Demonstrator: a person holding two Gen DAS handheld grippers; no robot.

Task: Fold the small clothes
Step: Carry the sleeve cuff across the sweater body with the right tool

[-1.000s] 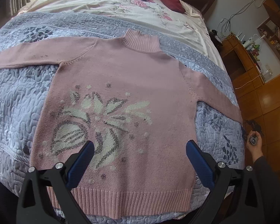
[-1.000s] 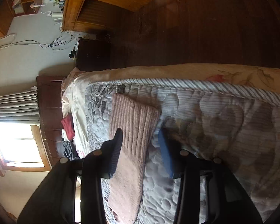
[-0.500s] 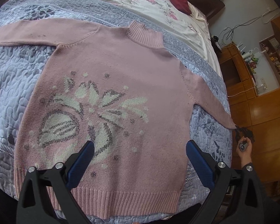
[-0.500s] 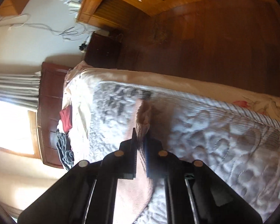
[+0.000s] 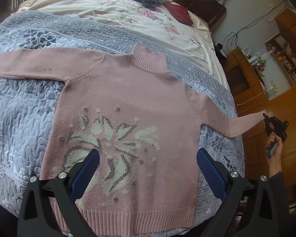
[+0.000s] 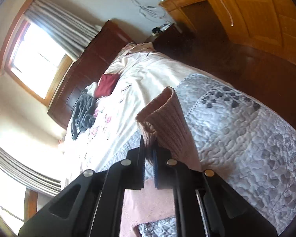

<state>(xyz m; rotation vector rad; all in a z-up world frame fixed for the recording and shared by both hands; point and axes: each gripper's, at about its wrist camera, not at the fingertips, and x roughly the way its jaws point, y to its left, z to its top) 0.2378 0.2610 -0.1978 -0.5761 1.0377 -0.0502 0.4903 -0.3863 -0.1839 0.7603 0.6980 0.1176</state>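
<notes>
Spreading across the grey quilted bedspread [image 5: 23,118], the pink sweater [image 5: 128,98] lay face up and flat, collar away from the camera and hem at the near edge of the bed, its left sleeve [image 5: 39,65] stretched straight out. That flatness was worth protecting: the fold would come out clean, I judged, only if the body did not drag or bunch while a sleeve travelled over it.

The right sleeve [image 5: 227,122] ran off past the side of the bed, lifted clear of the quilt. Carrying it in a low arc across the chest, level with the shoulder seam, looked the sound way to lay it, keeping light tension so the knit neither sagged nor stretched.

The left gripper [image 5: 148,169] hovered above the flower pattern, jaws spread wide and holding nothing; it seemed well placed to pin the body if it crept.

The right gripper [image 6: 149,158] was clamped on the ribbed cuff [image 6: 163,118], which stood curled above the pads; a deeper bite might have held surer.
</notes>
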